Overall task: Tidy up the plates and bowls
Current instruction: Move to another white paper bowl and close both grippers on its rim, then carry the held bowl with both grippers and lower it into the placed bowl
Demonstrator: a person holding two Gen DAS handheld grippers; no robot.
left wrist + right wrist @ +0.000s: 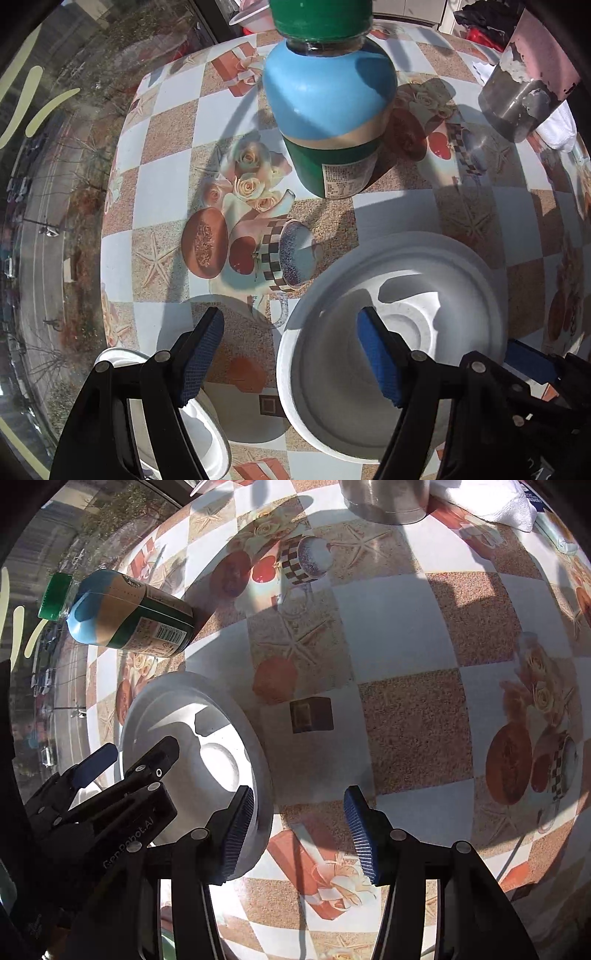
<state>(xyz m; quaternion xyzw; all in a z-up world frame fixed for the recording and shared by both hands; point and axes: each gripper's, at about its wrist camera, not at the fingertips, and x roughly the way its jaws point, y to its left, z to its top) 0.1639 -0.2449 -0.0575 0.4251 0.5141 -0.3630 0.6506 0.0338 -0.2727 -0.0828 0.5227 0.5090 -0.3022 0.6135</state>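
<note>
Table (166, 192), patterned cloth. White bowl (388, 295) at near edge; smaller white dish (207, 432) just left of it. Left gripper (291, 358): jaws open, straddling bowl's left rim, one inside. Right gripper (299, 834): jaws open, empty, beside bowl. Judged step: grasping bowl. Next: close on rim, lift for stacking.

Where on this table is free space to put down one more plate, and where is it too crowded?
Free: the wide checkered stretch right of the white bowl, running toward the steel cup and white towel. Also the patch between the bottle and the table's window-side edge. Crowded: the near corner, where the bowl, a second white dish and both open grippers meet.
</note>
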